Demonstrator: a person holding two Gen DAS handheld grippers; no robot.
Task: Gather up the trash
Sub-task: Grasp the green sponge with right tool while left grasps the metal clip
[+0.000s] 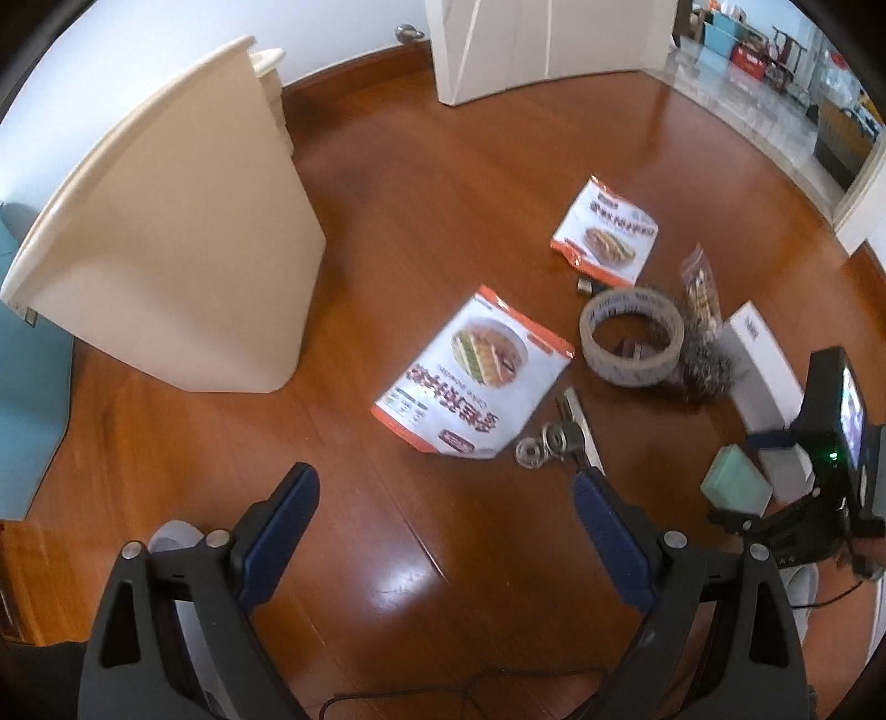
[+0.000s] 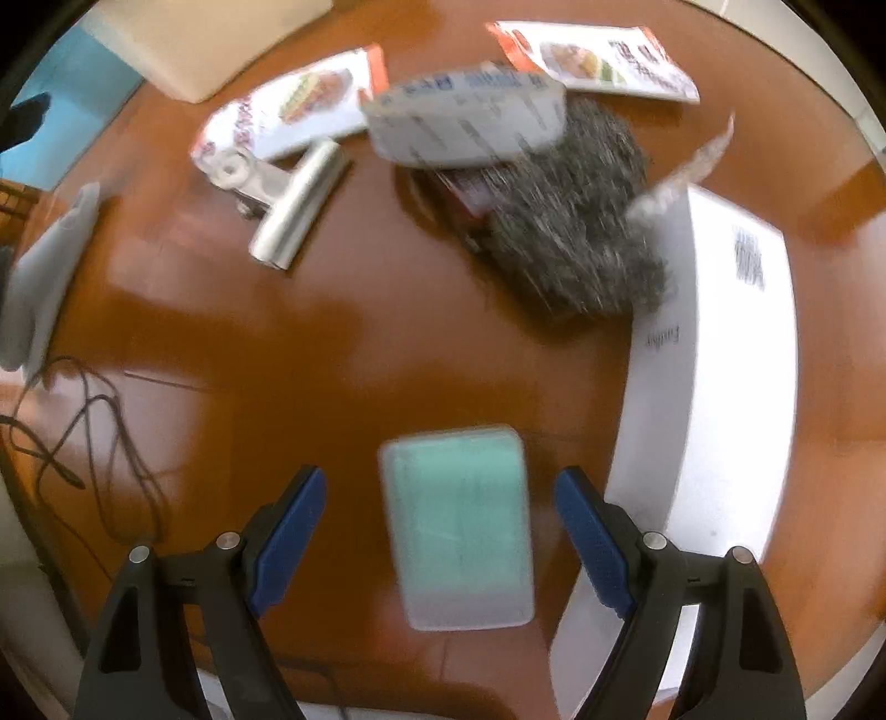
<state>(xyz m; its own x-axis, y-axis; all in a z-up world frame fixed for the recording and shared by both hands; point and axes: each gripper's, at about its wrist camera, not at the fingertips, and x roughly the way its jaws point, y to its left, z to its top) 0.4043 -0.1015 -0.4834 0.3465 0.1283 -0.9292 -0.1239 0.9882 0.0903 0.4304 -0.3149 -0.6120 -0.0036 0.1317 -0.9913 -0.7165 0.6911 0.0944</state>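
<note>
Two orange-and-white snack bags lie on the wood floor: a near bag (image 1: 476, 376) (image 2: 288, 116) and a far bag (image 1: 606, 235) (image 2: 598, 58). A cream trash bin (image 1: 166, 243) stands to the left. My left gripper (image 1: 446, 487) is open and empty above bare floor, short of the near bag. My right gripper (image 2: 440, 493) is open, its jaws either side of a mint green box (image 2: 462, 526) (image 1: 736, 484) on the floor, not touching it. The right gripper's body shows at the right edge of the left wrist view.
A tape roll (image 1: 631, 340) (image 2: 465, 119), a steel wool pad (image 2: 570, 221), a clear wrapper (image 1: 700, 285), a metal clip (image 2: 282, 205) (image 1: 559, 437) and a long white box (image 2: 714, 365) (image 1: 767, 376) lie nearby. A black cable (image 2: 94, 421) trails at left. A white door (image 1: 531, 44) stands behind.
</note>
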